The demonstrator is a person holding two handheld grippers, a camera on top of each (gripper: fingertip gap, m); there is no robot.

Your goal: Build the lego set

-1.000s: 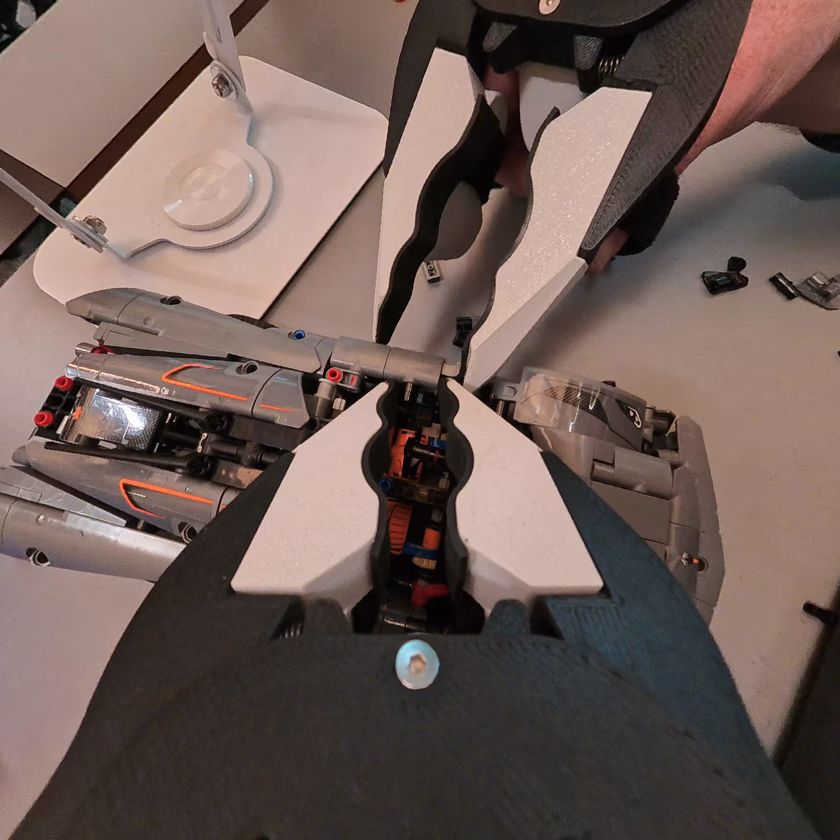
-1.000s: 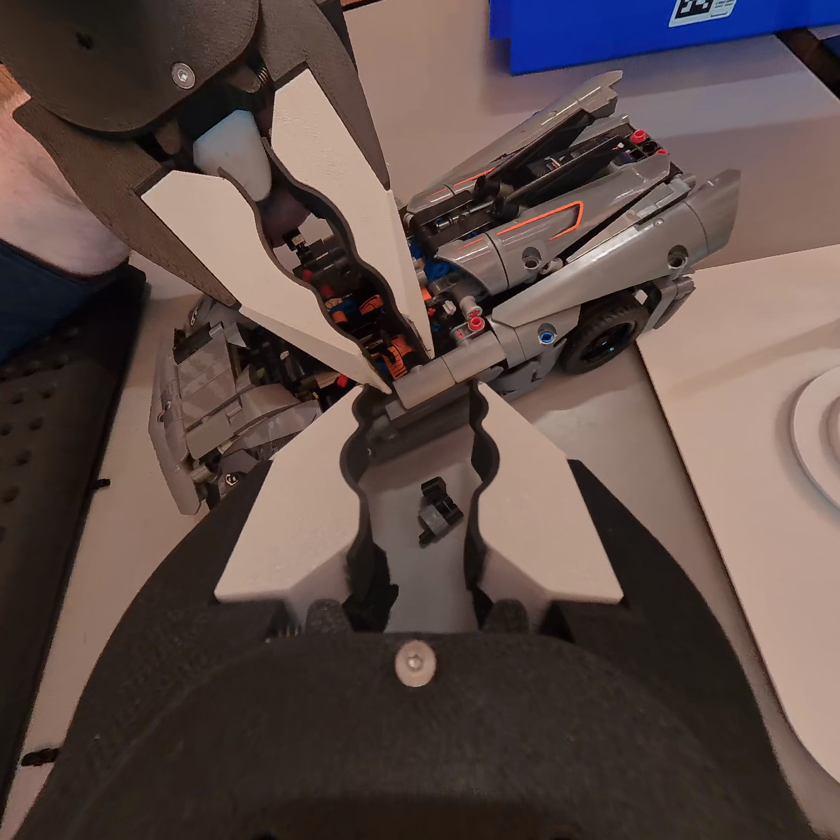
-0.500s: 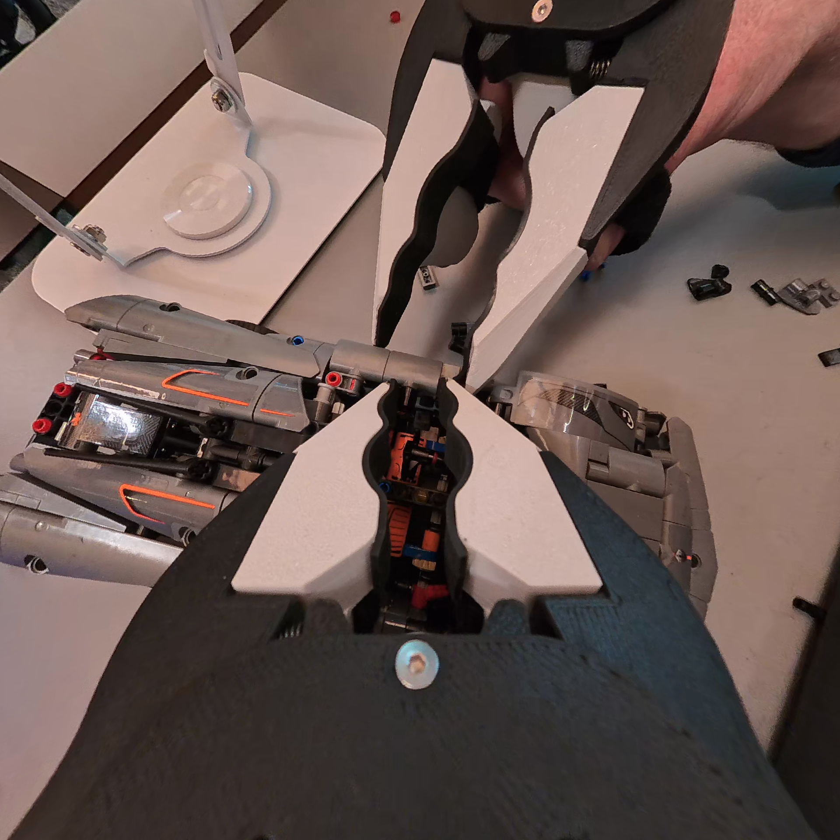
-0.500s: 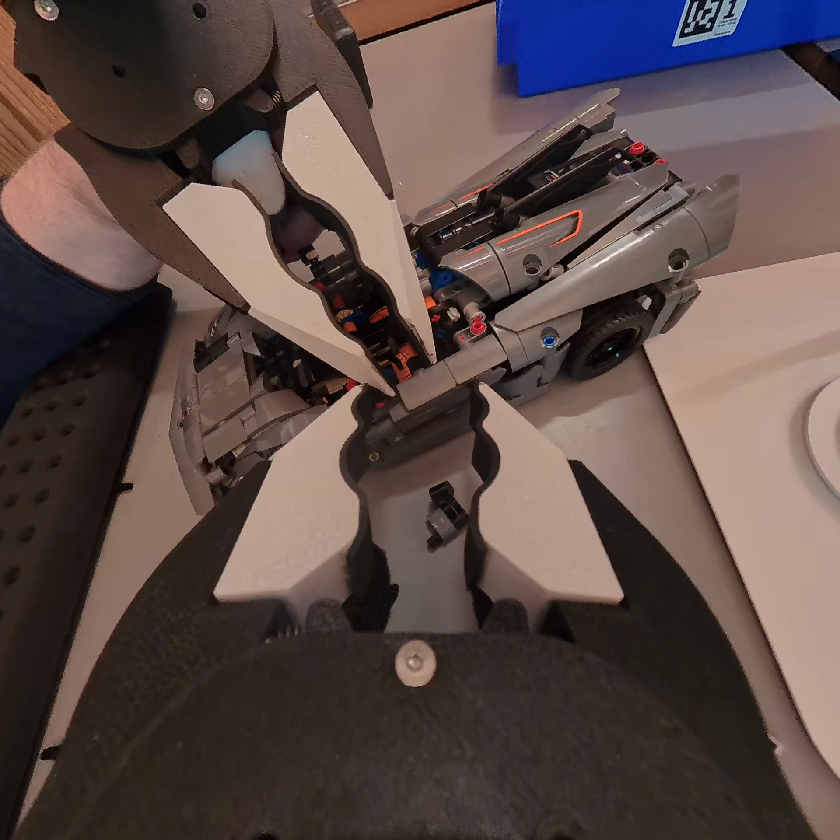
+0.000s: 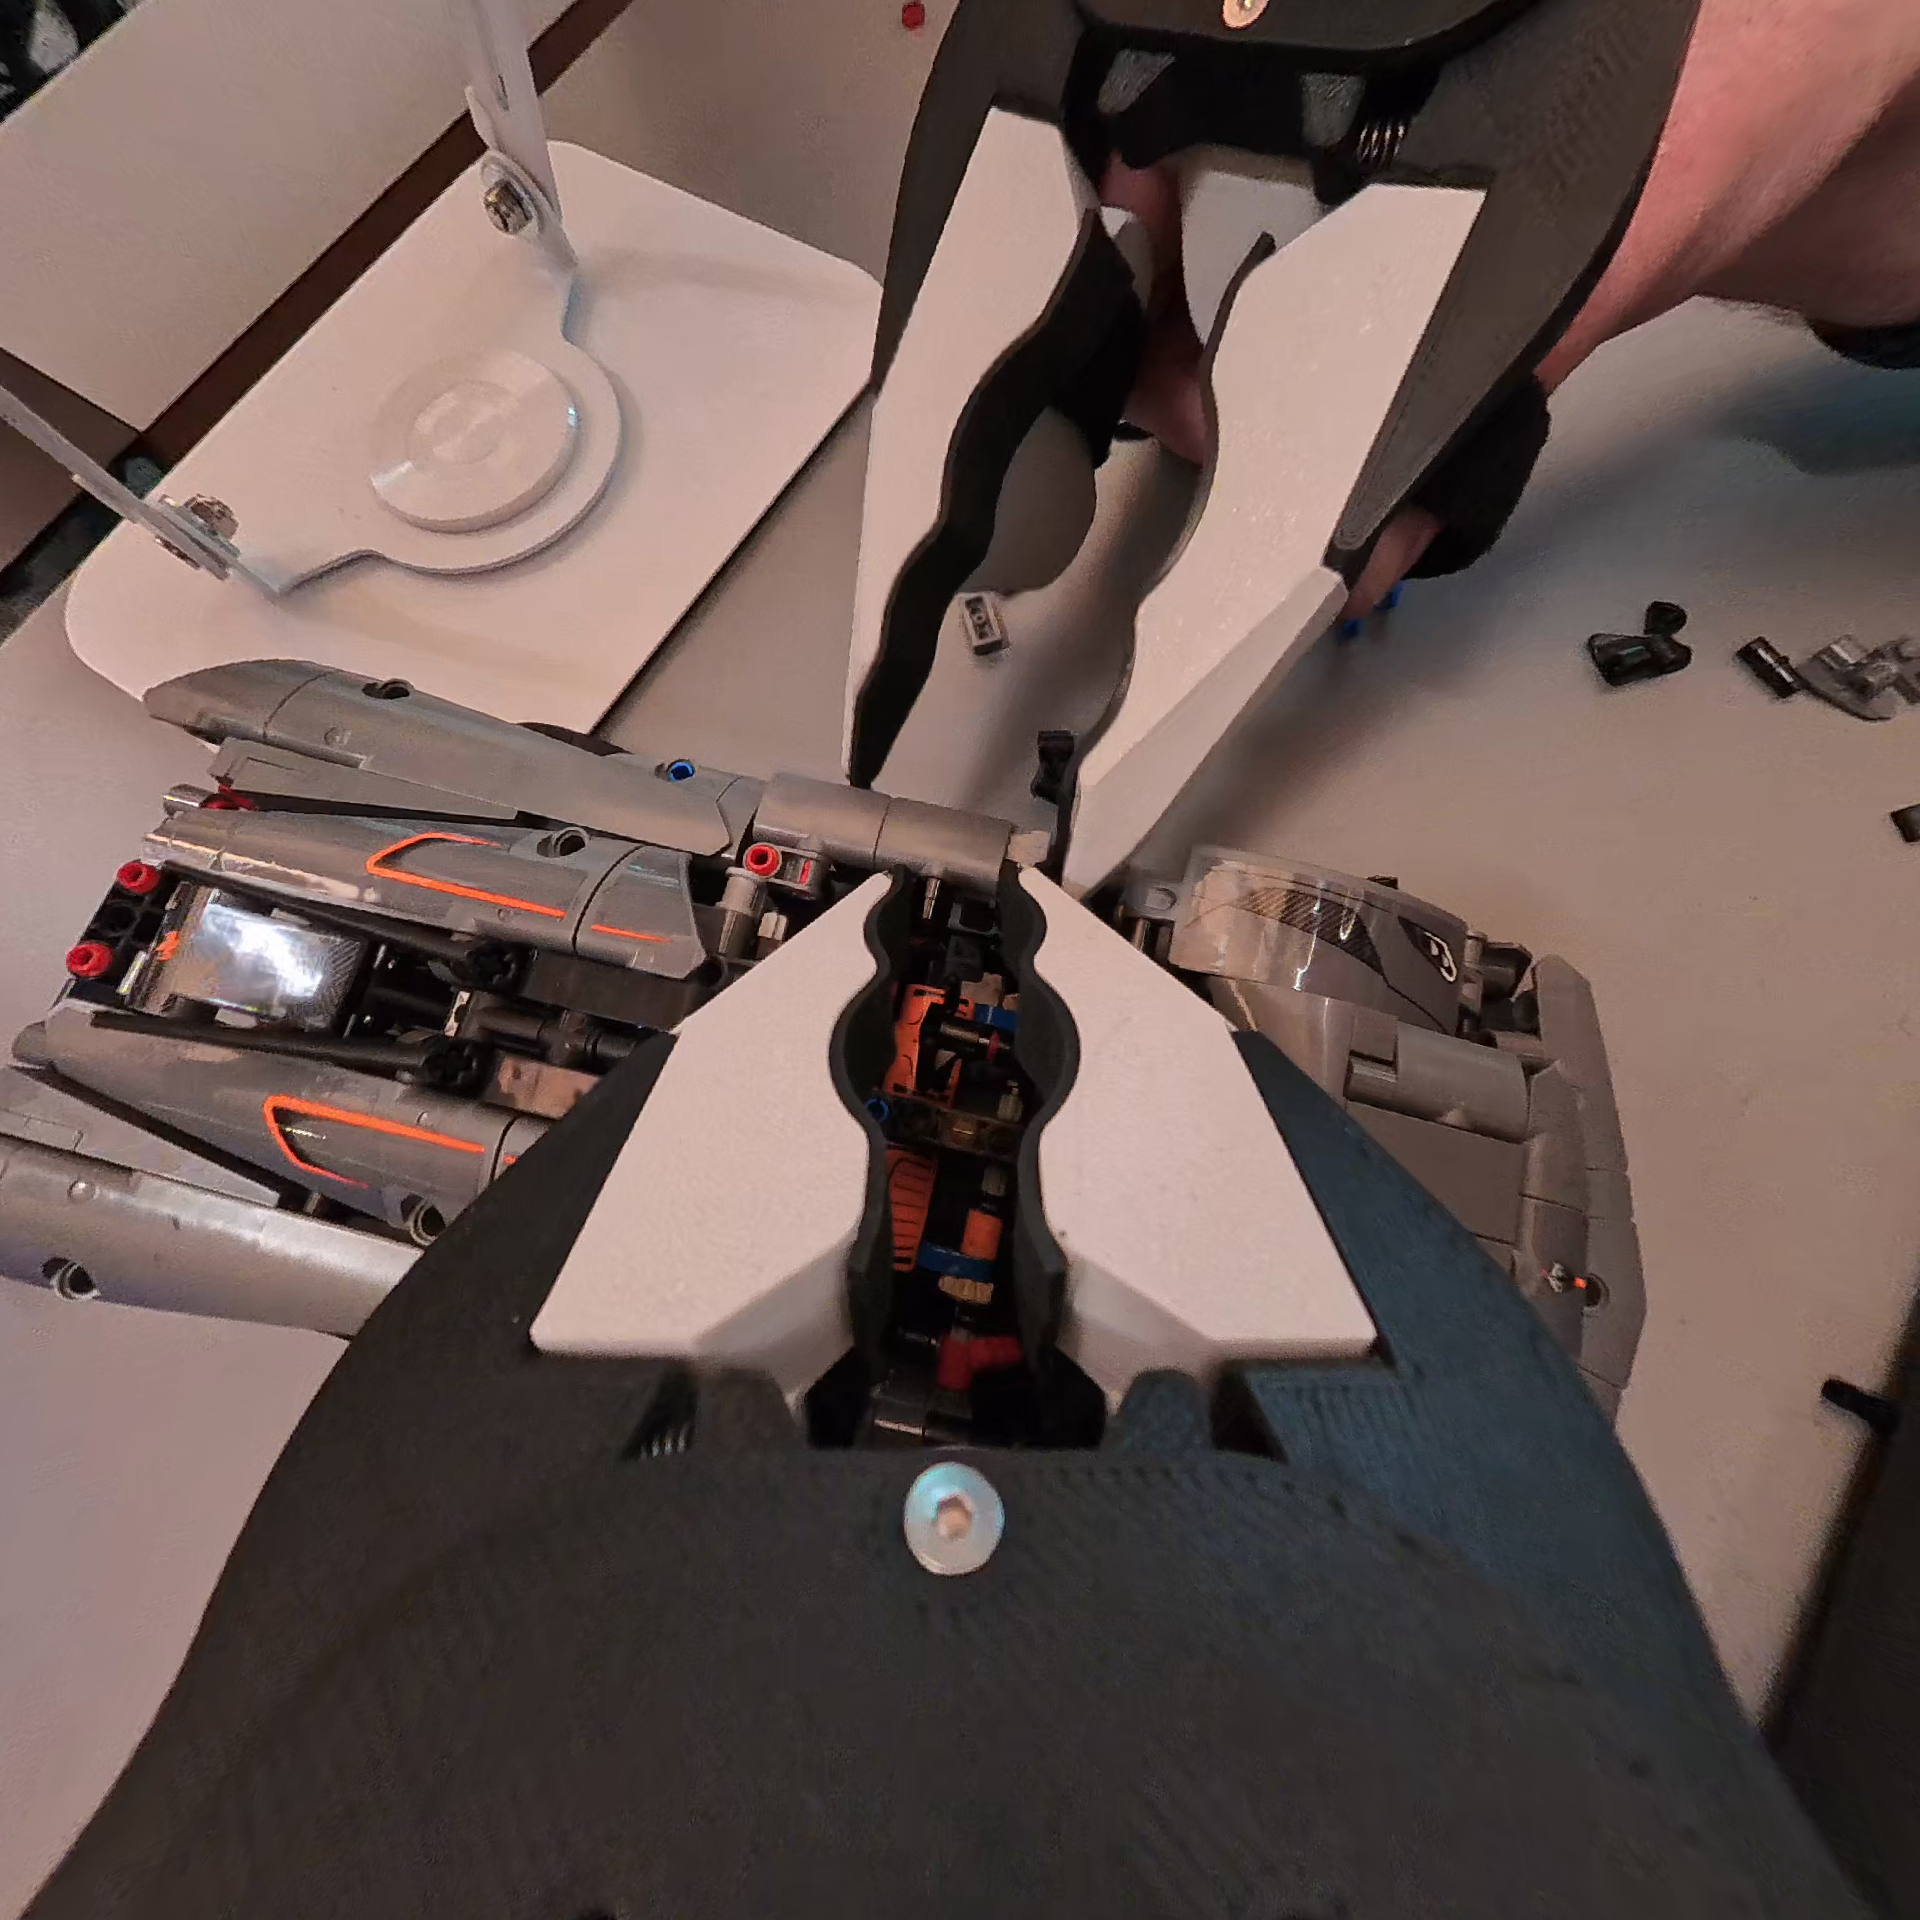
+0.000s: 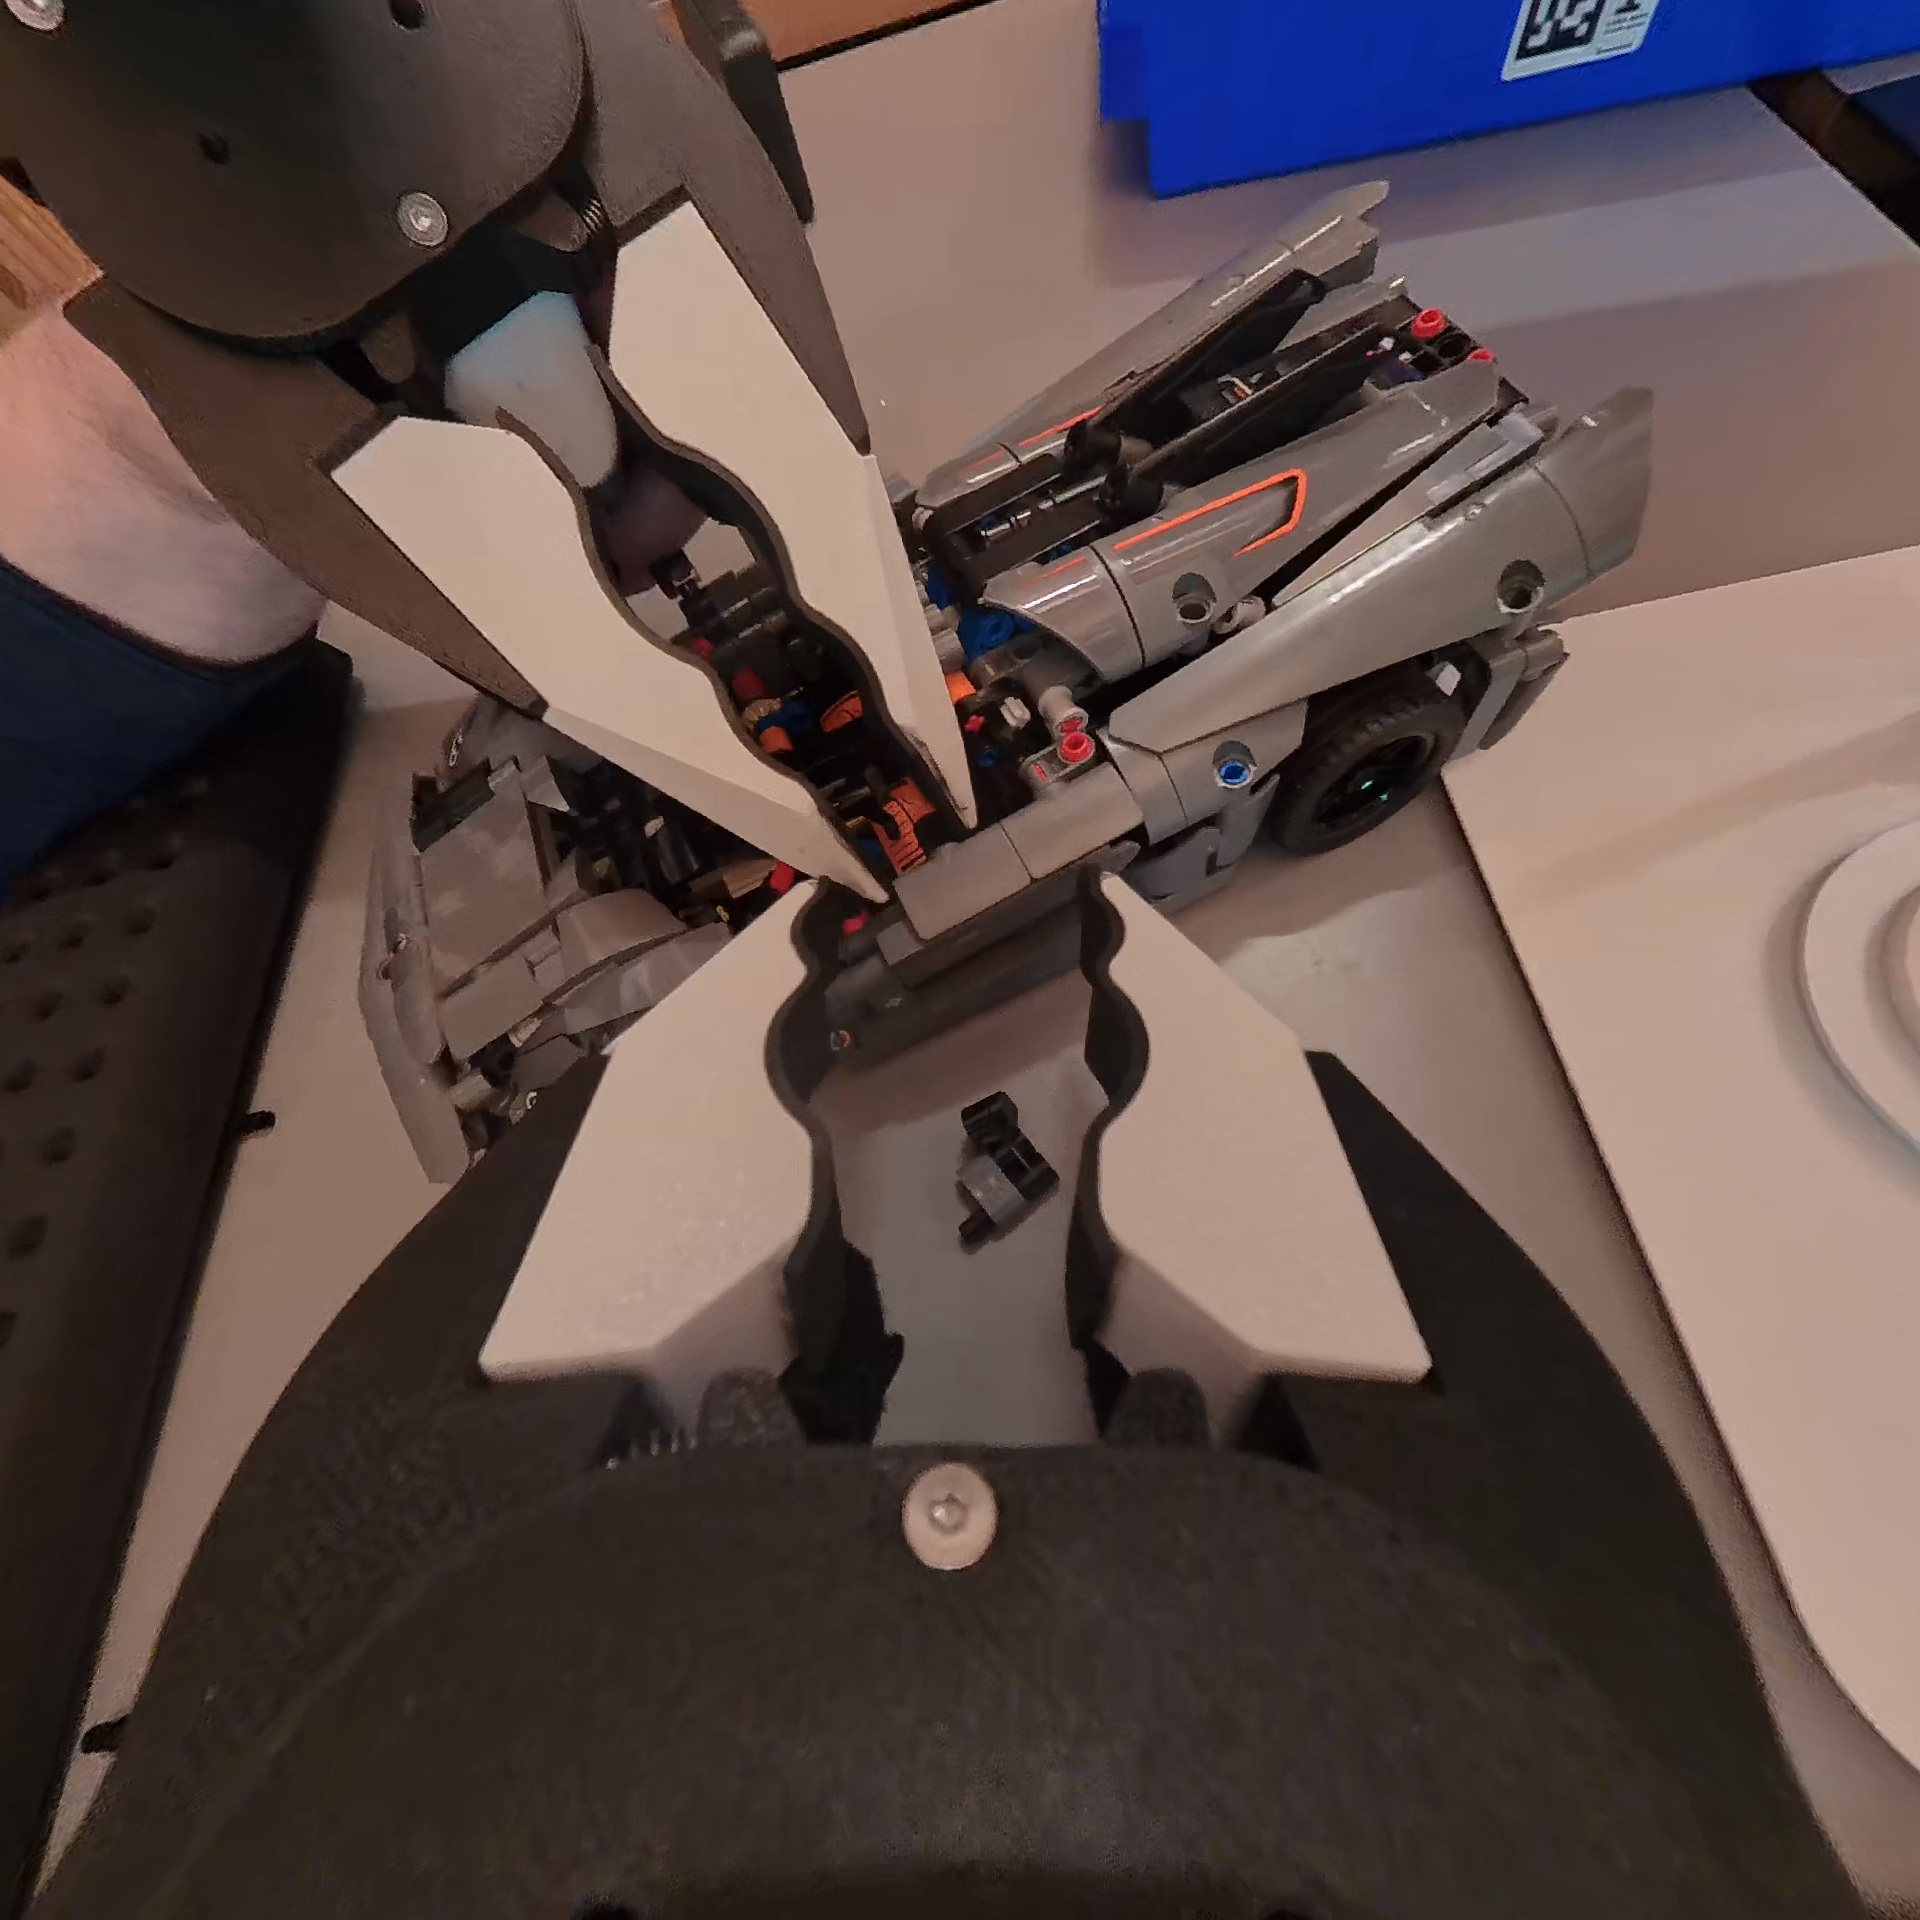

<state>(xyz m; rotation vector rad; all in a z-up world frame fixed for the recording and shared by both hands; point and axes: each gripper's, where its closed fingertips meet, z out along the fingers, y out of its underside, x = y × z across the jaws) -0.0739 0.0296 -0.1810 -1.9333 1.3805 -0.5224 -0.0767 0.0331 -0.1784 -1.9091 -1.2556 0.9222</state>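
A grey Lego sports car point(image 5: 416, 883) with orange lines lies across the table; it also shows in the right wrist view point(image 6: 1299, 582). My left gripper point(image 5: 956, 878) reaches down over the open cockpit. Its jaws stand a narrow gap apart with nothing between the tips, which rest at the inner edge of the grey side sill beam point(image 5: 883, 831). My right gripper point(image 6: 961, 883) comes from the opposite side. Its jaws are wide apart and straddle the same beam point(image 6: 1039, 842), tips against the car's side. A small black piece point(image 6: 997, 1164) lies on the table between its fingers.
A white stand base plate point(image 5: 468, 468) lies behind the car. Loose small pieces point(image 5: 1631, 655) and a small grey plate point(image 5: 982, 623) lie on the table. A blue bin point(image 6: 1455, 83) stands at the back. A black perforated mat point(image 6: 125, 1039) lies beside the car's nose.
Almost nothing. Both grippers stay at the sill beam with the same jaw gaps. The views shift only slightly.
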